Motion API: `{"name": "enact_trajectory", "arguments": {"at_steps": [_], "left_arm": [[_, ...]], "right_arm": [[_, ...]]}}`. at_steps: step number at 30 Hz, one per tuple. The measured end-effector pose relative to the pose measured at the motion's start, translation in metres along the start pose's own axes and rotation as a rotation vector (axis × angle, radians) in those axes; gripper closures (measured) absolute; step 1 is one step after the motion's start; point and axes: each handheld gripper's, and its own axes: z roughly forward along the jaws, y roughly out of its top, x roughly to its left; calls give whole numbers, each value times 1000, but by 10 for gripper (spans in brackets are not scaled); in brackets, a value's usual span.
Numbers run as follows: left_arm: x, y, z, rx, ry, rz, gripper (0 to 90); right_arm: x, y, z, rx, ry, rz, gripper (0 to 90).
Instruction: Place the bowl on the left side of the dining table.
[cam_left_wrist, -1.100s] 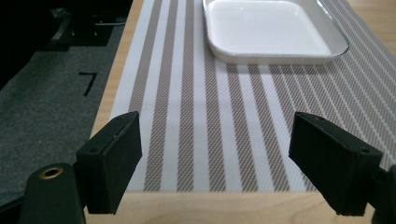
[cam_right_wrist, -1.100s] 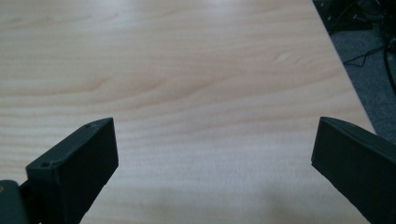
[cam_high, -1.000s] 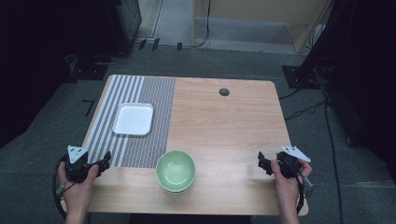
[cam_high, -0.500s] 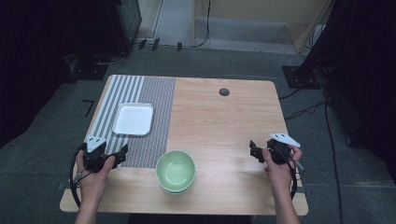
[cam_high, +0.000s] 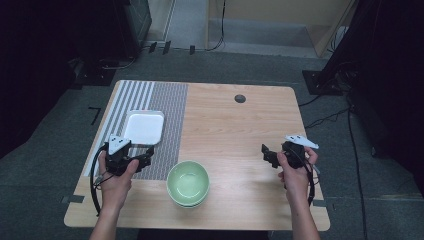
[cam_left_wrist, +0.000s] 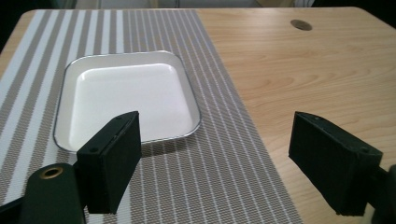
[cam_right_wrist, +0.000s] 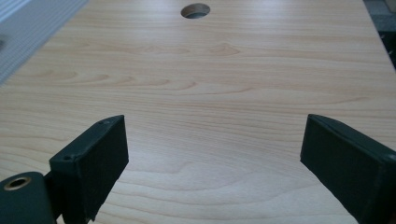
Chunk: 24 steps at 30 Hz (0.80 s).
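your left gripper (cam_left_wrist: 215, 163), jaws wide and empty, hovers over the grey striped placemat (cam_left_wrist: 224, 186) just short of the square white tray (cam_left_wrist: 126, 100), while your right gripper (cam_right_wrist: 215, 172) gapes empty over bare wood.

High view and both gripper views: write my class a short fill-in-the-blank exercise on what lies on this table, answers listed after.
1. The white tray lies on the striped ____.
2. The bowl near the table's front edge is ____ in colour.
3. The left gripper and the right gripper both have their jaws ____.
4. The left gripper's camera looks at the ____.

Missing words: mat; green; open; tray
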Motion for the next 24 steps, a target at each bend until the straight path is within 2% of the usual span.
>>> {"name": "enact_trajectory", "arguments": {"at_steps": [3,4,5,9,12,14,19,21,24], "left_arm": [[-1,0,-2,-5,-24,-21,169],[-2,0,-3,-5,-44,-32,169],[-3,-1,-4,-9,-54,-36,169],[-10,-3,-7,-5,-62,-19,168],[-15,-3,-8,0,-89,-31,168],[-19,-3,-9,0,-89,-19,168],[-26,-3,-10,-1,-110,-5,168],[-29,-4,-12,-3,-146,-1,168],[-34,-3,-13,-3,-152,13,168]], "right_arm": [[5,-3,0,-5,8,17,71],[5,-3,0,-5,8,17,71],[12,-5,0,-8,11,9,72],[26,-8,-1,-4,23,-19,71],[34,-9,-1,6,46,-14,72],[44,-9,-3,15,58,-9,71],[56,-8,-6,17,70,-31,80],[65,-7,-10,-2,80,-19,137],[74,-7,-14,-4,101,-35,163]]}}
